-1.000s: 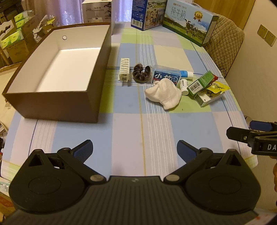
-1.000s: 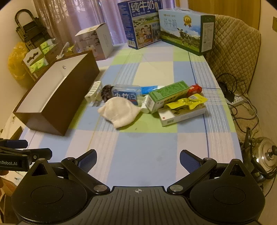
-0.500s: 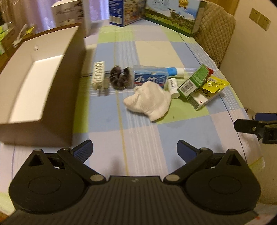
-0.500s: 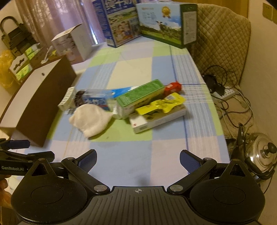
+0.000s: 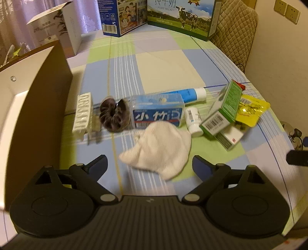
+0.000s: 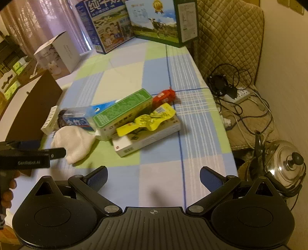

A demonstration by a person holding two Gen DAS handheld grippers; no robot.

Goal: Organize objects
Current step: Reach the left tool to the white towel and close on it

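A pile of small items lies mid-table: a white cloth [image 5: 159,148], a blue box [image 5: 156,112], a dark scrunchie [image 5: 113,117], a white hair clip [image 5: 82,113], a small white bottle [image 5: 192,120], a blue tube [image 5: 190,94], a green box [image 5: 223,109], a yellow packet [image 5: 250,110] and a white box [image 6: 148,137]. A red packet [image 6: 164,96] lies behind them. My left gripper [image 5: 150,163] is open, just short of the white cloth. My right gripper [image 6: 153,176] is open and empty, in front of the white box. The brown storage box [image 5: 34,107] stands at left.
Milk cartons [image 5: 182,17] and a white carton [image 5: 55,28] stand at the table's [image 5: 163,65] far end. A quilted chair [image 6: 229,36], cables with a power strip [image 6: 236,96] and a steel kettle [image 6: 286,163] are off the right edge.
Both grippers have moved forward toward the pile. The left one has turned right, away from the brown box, and closed in on the white cloth. Both stay open.
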